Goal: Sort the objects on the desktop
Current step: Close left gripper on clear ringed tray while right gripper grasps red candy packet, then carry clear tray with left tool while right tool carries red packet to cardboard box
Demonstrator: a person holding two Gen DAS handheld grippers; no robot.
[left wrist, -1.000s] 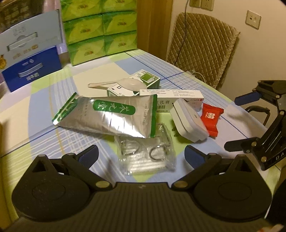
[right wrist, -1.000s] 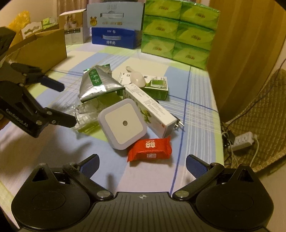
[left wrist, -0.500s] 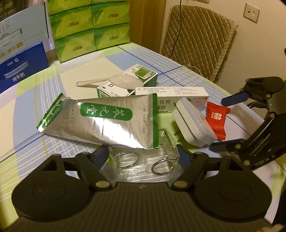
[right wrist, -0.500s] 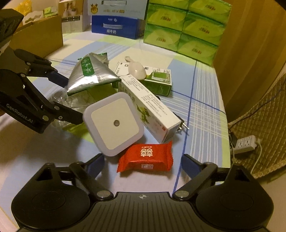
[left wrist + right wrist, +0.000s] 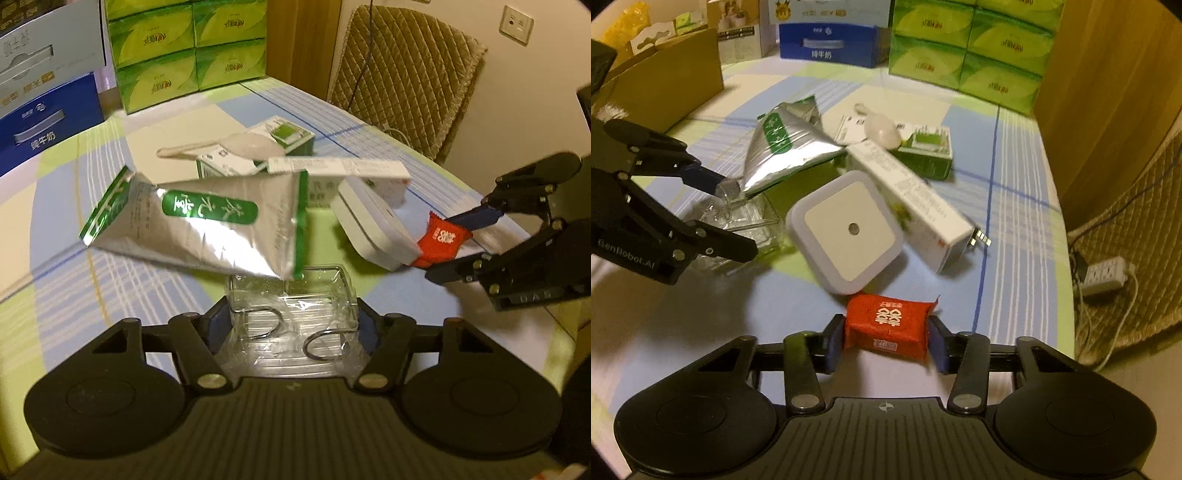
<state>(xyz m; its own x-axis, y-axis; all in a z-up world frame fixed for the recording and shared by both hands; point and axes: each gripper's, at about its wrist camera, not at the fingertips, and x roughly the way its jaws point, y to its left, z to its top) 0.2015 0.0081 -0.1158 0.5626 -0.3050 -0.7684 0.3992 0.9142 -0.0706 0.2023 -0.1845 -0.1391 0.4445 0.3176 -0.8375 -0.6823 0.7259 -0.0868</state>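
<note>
Candy in a red wrapper (image 5: 888, 325) sits pinched in our right hand-held gripper (image 5: 886, 341); our left hand-held gripper (image 5: 293, 325) clamps a clear packet of hooks (image 5: 295, 321) on the plaid surface (image 5: 1015, 229).

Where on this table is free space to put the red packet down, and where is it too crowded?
Bare cloth lies between the long white box and the table's right edge, and in front of the green tissue packs. Crowded: the middle, where foil pouch, night light and clear bag overlap.
</note>
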